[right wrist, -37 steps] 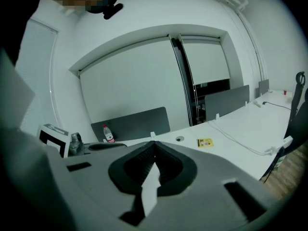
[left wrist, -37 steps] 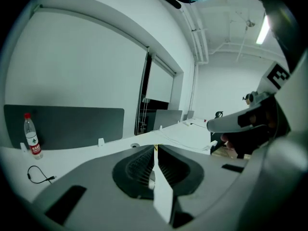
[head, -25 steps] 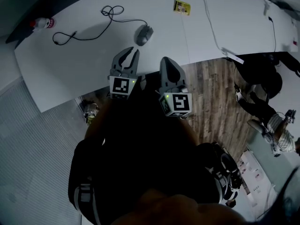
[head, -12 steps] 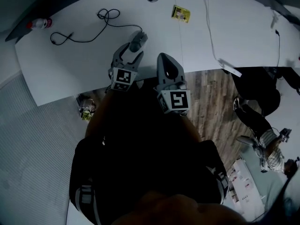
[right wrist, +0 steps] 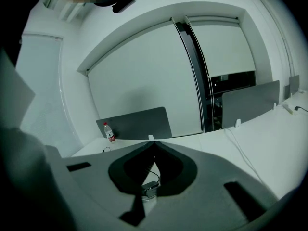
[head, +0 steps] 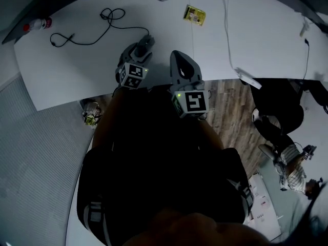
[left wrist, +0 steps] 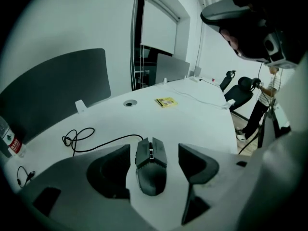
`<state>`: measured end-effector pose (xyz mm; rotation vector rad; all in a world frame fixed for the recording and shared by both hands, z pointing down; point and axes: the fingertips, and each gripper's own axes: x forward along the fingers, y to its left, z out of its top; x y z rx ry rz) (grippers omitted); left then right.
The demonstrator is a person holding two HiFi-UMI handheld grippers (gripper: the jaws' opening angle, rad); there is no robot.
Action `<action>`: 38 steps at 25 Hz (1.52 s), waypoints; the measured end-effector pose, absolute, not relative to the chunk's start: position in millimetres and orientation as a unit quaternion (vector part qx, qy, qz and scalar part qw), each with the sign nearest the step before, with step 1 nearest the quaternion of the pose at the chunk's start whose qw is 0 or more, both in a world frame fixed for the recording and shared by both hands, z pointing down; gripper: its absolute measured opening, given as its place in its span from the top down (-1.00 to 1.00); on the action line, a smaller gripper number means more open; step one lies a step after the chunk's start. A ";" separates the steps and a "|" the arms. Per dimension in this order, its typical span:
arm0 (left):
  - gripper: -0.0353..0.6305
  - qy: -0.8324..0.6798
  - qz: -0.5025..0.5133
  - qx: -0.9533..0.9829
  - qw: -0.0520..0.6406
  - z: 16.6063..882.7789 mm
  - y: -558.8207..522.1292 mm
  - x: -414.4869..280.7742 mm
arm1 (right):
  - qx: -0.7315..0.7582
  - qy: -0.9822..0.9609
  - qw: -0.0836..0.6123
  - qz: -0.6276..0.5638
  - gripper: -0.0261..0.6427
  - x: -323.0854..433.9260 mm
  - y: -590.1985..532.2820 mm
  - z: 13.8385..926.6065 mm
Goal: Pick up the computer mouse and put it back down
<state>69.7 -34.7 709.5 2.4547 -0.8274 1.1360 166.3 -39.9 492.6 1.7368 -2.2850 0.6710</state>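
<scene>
The computer mouse (left wrist: 151, 170) lies flat on the white desk (left wrist: 202, 121), close to its near edge. Its buttons point away from us and its cable (left wrist: 103, 142) trails off to the left into a loose coil. Our left gripper (left wrist: 154, 153) straddles it. The fingers (left wrist: 113, 170) have just been opening and stand wide apart, one on each side of the mouse. A strip of bare desk shows between each pad and the mouse's flanks, so nothing is gripped yet. The mouse sits a little nearer the left finger than the right.

We judge the step in hand to be the approach for the pick. To do it well we should centre the gripper so that both pads meet the flanks together. The tips should go low enough to catch the sides below the rounded top, not skid over it. We should close slowly so the mouse neither twists nor squirts forward, and lift with the cable left slack.

Our right gripper (right wrist: 154, 143) hangs just beside the left one at the desk's near edge, fingers together with nothing clamped between them
</scene>
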 end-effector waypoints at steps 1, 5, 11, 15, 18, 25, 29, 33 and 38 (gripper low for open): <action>0.02 -0.282 0.407 0.854 0.157 716.0 -34.6 69.4 | 0.588 -0.770 0.097 0.228 0.92 166.0 -41.5 492.7; -0.02 -0.273 0.445 0.837 0.165 737.9 -35.6 66.0 | 0.597 -0.759 0.094 0.242 0.92 162.3 -41.9 495.7; -0.06 -0.257 0.458 0.832 0.177 758.5 -41.4 73.4 | 0.599 -0.751 0.099 0.258 0.92 159.1 -38.5 510.0; -0.07 -0.255 0.466 0.827 0.183 768.8 -43.0 75.9 | 0.601 -0.749 0.103 0.261 0.92 164.8 -36.1 520.4; -0.07 -0.252 0.477 0.824 0.177 774.4 -43.6 78.2 | 0.601 -0.748 0.104 0.264 0.92 168.5 -35.0 521.1; -0.07 -0.250 0.490 0.817 0.176 781.7 -45.3 77.3 | 0.596 -0.751 0.104 0.266 0.92 171.3 -33.0 523.8; -0.06 -0.249 0.486 0.819 0.175 781.1 -45.7 77.2 | 0.597 -0.750 0.103 0.266 0.92 171.8 -32.5 523.0; -0.01 -0.257 0.472 0.825 0.175 779.5 -45.7 77.9 | 0.601 -0.750 0.101 0.258 0.92 172.4 -32.1 522.0; 0.01 -0.271 0.464 0.825 0.175 778.7 -44.6 72.4 | 0.599 -0.750 0.105 0.260 0.92 164.4 -29.2 515.6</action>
